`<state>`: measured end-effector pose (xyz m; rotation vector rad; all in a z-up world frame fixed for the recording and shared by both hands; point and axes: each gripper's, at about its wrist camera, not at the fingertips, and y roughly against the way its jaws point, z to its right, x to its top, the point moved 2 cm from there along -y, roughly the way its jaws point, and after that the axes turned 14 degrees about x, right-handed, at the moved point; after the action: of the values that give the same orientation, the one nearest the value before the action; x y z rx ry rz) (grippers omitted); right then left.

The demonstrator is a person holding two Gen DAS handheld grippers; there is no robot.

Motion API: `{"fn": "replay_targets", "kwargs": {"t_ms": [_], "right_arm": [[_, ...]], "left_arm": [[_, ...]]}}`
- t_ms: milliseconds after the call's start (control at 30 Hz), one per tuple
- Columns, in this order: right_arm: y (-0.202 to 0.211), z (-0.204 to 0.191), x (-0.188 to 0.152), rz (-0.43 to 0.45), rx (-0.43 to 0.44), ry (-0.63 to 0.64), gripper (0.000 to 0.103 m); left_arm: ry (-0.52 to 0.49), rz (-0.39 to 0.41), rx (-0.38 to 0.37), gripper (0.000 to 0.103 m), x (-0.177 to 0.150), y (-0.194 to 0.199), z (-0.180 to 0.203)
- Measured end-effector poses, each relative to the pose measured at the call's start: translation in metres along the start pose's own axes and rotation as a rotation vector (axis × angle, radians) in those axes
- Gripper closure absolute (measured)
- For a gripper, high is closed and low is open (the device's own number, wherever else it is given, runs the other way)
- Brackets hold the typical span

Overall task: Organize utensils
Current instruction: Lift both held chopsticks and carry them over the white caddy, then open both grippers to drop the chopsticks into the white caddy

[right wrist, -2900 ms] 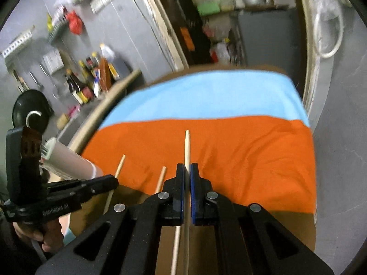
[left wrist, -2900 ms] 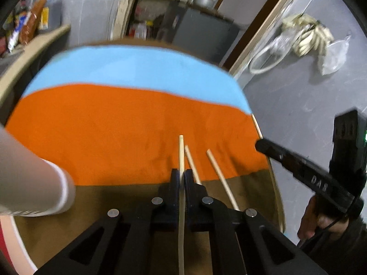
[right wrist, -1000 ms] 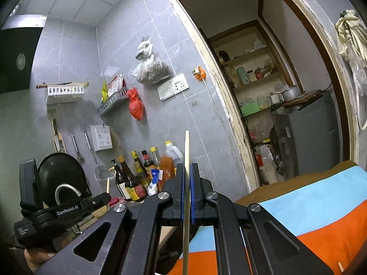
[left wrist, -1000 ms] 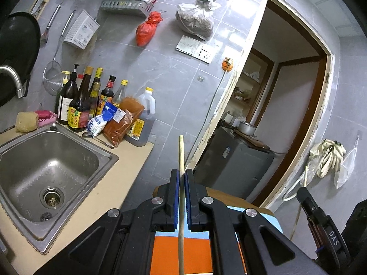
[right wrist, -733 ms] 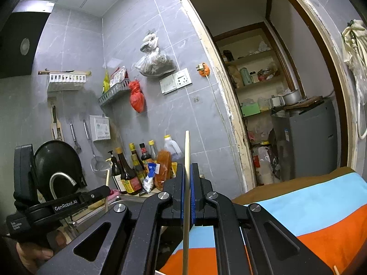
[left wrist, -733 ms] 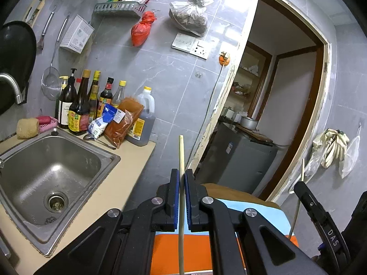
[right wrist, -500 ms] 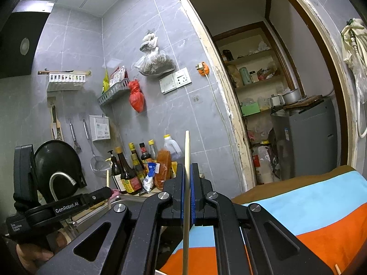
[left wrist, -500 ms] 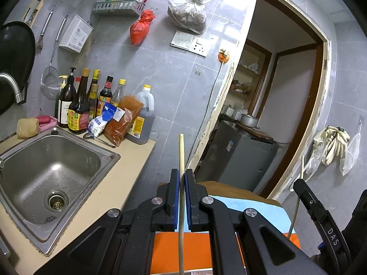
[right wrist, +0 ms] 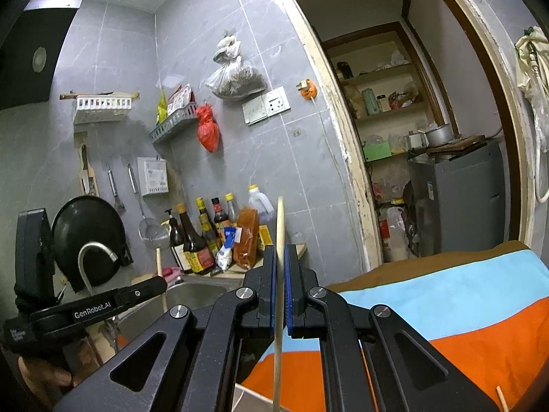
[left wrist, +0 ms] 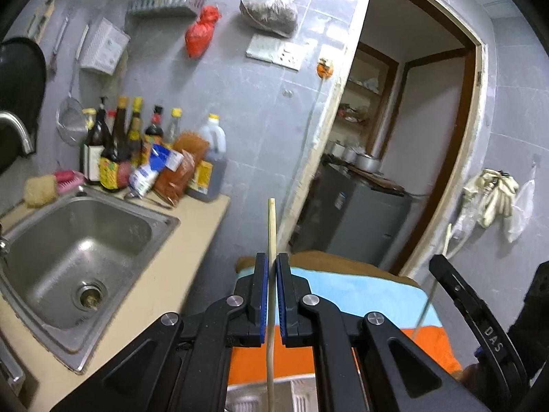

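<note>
My left gripper (left wrist: 270,261) is shut on a pale wooden chopstick (left wrist: 271,226) that runs up between its blue pads, raised above the table. My right gripper (right wrist: 280,254) is shut on a second chopstick (right wrist: 279,219) in the same way. The right gripper also shows at the right edge of the left wrist view (left wrist: 446,271); the left gripper shows at the lower left of the right wrist view (right wrist: 151,286). Another chopstick end (right wrist: 501,399) lies on the striped cloth (right wrist: 446,302). A white slotted holder (left wrist: 302,395) shows below the left gripper.
A steel sink (left wrist: 68,247) sits in the beige counter (left wrist: 164,295) at left, with bottles (left wrist: 116,151) behind it and a tap (right wrist: 92,257). A grey fridge (left wrist: 357,219) stands in the doorway. A black pan (right wrist: 85,226) hangs on the wall.
Both grippers have lifted their chopsticks off the cloth and tilted up toward the wall. Over the last second they have barely shifted.
</note>
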<state>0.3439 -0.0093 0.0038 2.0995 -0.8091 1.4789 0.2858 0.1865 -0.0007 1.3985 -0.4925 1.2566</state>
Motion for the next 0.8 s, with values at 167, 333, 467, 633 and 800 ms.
{"fn": "replay_targets", "kwargs": {"t_ms": [167, 333, 467, 633, 800], "right_arm": [[0.010, 0.000, 0.000, -0.021, 0.002, -0.006, 0.082], [0.026, -0.003, 0.005, -0.013, -0.010, 0.001, 0.076], [0.044, -0.006, 0.014, 0.003, -0.033, 0.014, 0.064], [0.072, -0.008, 0.027, 0.023, -0.084, 0.032, 0.049], [0.107, -0.004, 0.039, 0.033, -0.161, 0.054, 0.030]], "left_arm": [[0.023, -0.083, -0.080, 0.097, -0.005, -0.002, -0.003], [0.011, -0.105, -0.101, 0.093, -0.006, 0.004, -0.001], [0.010, -0.099, -0.121, 0.070, -0.005, 0.015, 0.002], [-0.014, -0.080, -0.133, 0.055, -0.001, 0.030, 0.012], [-0.037, -0.029, -0.147, 0.029, 0.005, 0.051, 0.029]]}}
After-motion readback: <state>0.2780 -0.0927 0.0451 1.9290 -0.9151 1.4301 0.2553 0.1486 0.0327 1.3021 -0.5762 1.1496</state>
